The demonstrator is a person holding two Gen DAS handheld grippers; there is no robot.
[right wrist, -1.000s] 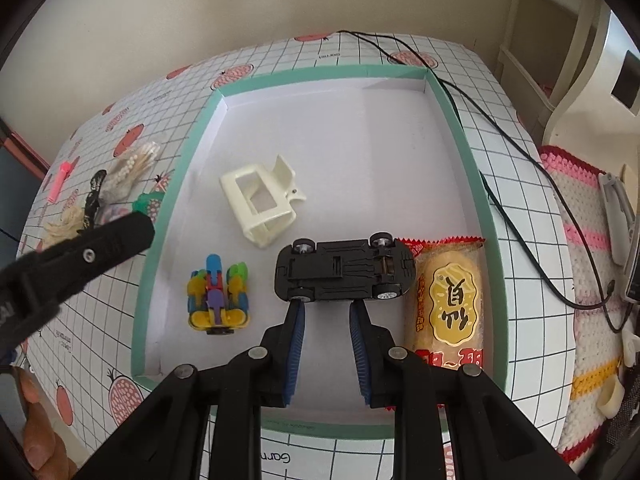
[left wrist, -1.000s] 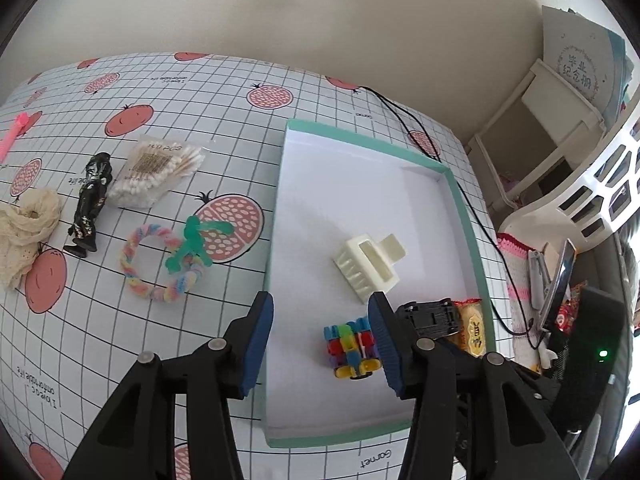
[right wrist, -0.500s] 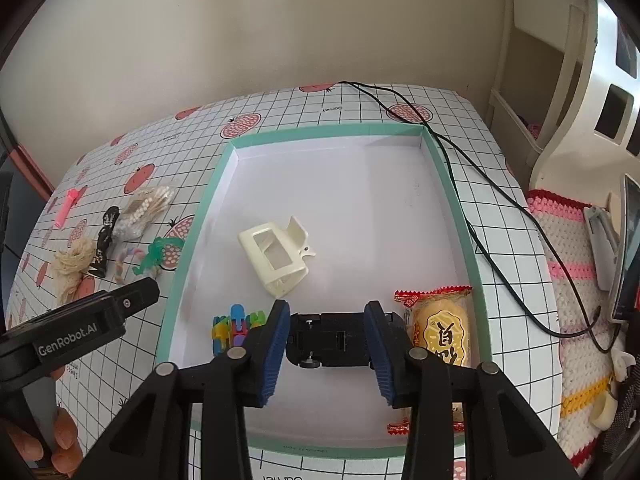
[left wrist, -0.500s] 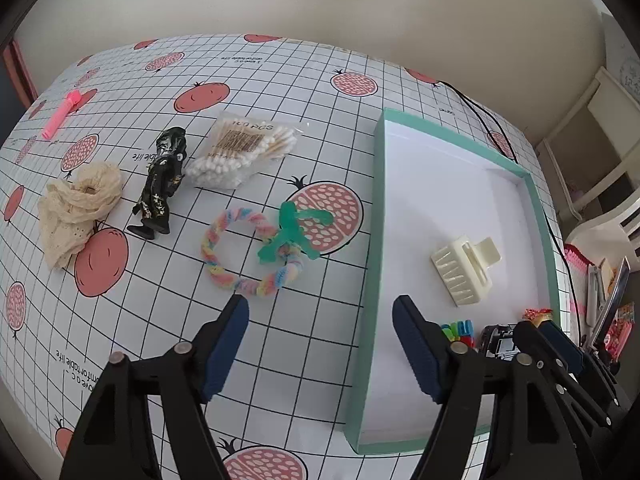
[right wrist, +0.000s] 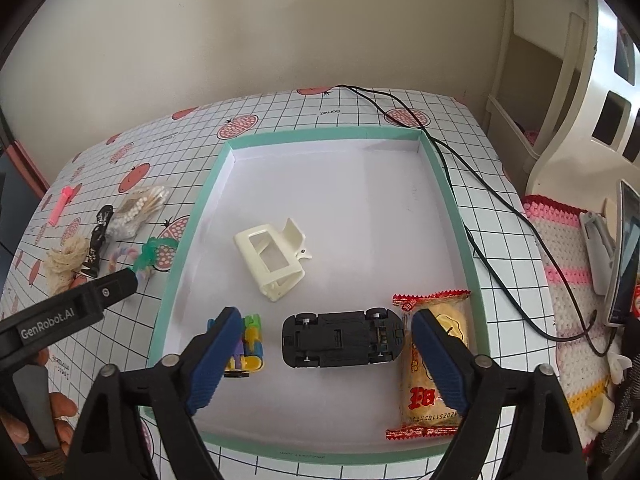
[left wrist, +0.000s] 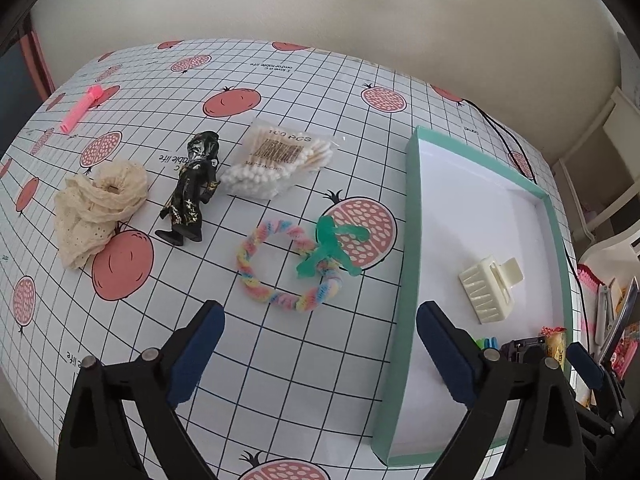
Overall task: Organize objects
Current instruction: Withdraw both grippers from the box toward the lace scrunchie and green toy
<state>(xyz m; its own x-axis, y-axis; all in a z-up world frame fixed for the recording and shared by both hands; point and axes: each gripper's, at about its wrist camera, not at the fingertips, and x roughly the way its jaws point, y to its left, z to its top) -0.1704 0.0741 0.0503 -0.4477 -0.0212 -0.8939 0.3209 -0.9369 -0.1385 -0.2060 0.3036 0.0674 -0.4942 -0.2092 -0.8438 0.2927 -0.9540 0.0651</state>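
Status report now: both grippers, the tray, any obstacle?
Left gripper open, empty. Right gripper open, empty, above toy car in tray. Rainbow ring outside tray, unobstructed.

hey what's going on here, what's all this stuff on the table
A person holding a gripper in each hand is sorting small items into a teal-rimmed tray. Inside it already lie a cream hair claw, a toy car on its roof, a snack packet and a colourful block toy. The right gripper hangs open above the car, holding nothing. The left gripper is open over the tablecloth, pointed toward the pastel twisted ring; a figurine, cotton swabs and a lace scrunchie wait outside.
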